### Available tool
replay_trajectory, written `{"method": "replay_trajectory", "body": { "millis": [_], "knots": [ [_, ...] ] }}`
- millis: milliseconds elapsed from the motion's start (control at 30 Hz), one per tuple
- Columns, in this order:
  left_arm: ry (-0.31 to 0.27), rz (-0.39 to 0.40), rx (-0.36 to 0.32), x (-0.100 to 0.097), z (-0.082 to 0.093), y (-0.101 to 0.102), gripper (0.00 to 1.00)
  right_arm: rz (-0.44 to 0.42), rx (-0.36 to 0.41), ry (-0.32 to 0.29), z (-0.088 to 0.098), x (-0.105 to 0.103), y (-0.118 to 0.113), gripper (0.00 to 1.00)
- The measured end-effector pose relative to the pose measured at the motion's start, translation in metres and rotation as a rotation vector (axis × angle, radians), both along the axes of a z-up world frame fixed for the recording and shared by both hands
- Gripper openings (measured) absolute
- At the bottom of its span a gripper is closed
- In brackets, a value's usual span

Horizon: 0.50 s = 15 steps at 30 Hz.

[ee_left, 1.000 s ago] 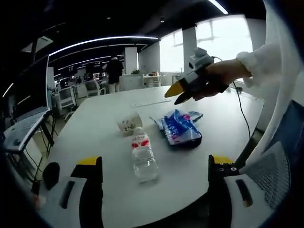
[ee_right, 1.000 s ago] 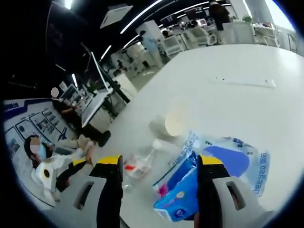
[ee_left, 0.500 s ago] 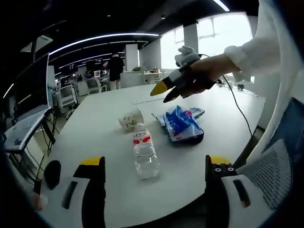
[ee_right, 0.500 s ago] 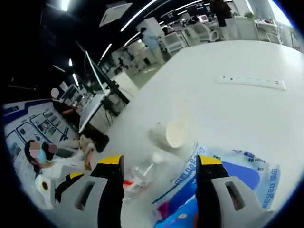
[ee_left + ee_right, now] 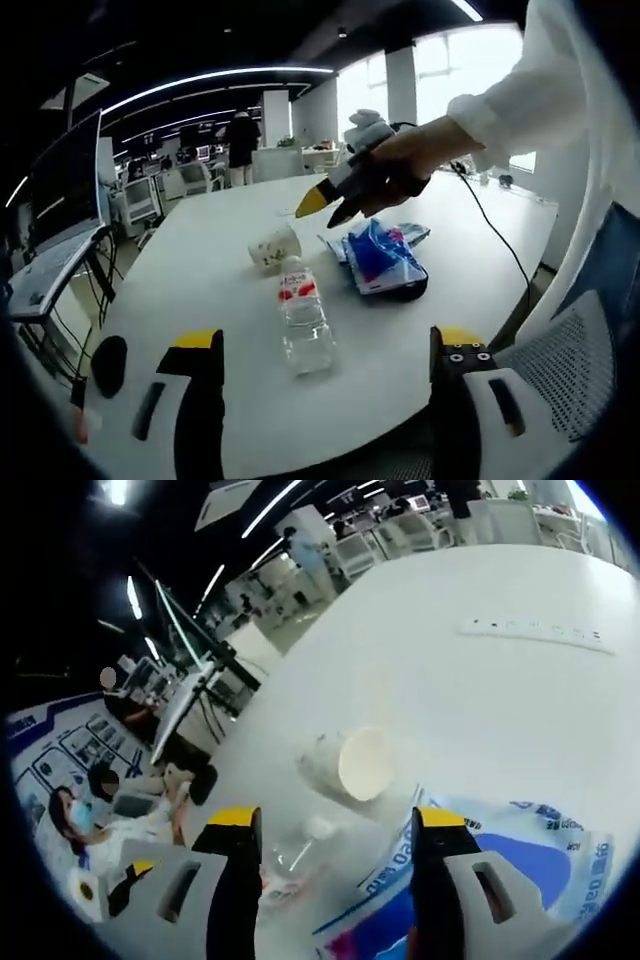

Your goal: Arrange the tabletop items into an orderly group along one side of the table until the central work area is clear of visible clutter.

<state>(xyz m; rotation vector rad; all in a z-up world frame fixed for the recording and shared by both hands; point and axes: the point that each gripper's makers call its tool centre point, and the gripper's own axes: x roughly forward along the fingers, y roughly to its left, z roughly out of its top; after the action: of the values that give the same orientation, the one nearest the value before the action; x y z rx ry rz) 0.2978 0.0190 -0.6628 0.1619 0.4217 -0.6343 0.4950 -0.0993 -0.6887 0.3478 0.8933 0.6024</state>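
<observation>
- While my left gripper (image 5: 315, 385) hangs with jaws spread and empty at the table (image 5: 200, 250) edge, in the left gripper view the water bottle (image 5: 303, 325) lies at 12 o'clock, cap pointing away; the right gripper (image 5: 325, 198) hovers nearer the paper cup (image 5: 273, 247) and blue packet (image 5: 378, 258).
- In the right gripper view, my right gripper (image 5: 335, 855) is parted, holding nothing; the paper cup (image 5: 345, 765) lies on its side at 12 o'clock, mouth facing me.

Table (image 5: 200, 270): smooth, matt white. Bottle (image 5: 303, 325) ahead of left gripper: clear glossy plastic, paper-like red-white label. Cup (image 5: 345, 765) ahead of right gripper: matt paper. Packet (image 5: 380, 260): glossy crinkled blue plastic film.
</observation>
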Motion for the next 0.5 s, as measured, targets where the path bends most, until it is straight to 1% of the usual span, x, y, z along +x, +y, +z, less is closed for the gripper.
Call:
{"method": "replay_trajectory", "body": {
  "millis": [200, 267, 400, 500],
  "knots": [
    [0.004, 0.000, 0.005, 0.000, -0.001, 0.000, 0.86, -0.016, -0.012, 0.024, -0.012, 0.004, 0.003, 0.58],
    [0.012, -0.002, 0.012, -0.001, -0.003, 0.000, 0.85, -0.010, -0.024, 0.012, -0.015, 0.004, 0.006, 0.59],
    [0.023, -0.009, 0.016, -0.002, -0.005, -0.001, 0.83, -0.012, -0.009, 0.023, -0.019, 0.005, 0.013, 0.58],
    [0.023, -0.007, 0.016, -0.002, -0.004, -0.001, 0.83, -0.015, -0.007, 0.012, -0.019, 0.009, 0.015, 0.56]
  ]
}}
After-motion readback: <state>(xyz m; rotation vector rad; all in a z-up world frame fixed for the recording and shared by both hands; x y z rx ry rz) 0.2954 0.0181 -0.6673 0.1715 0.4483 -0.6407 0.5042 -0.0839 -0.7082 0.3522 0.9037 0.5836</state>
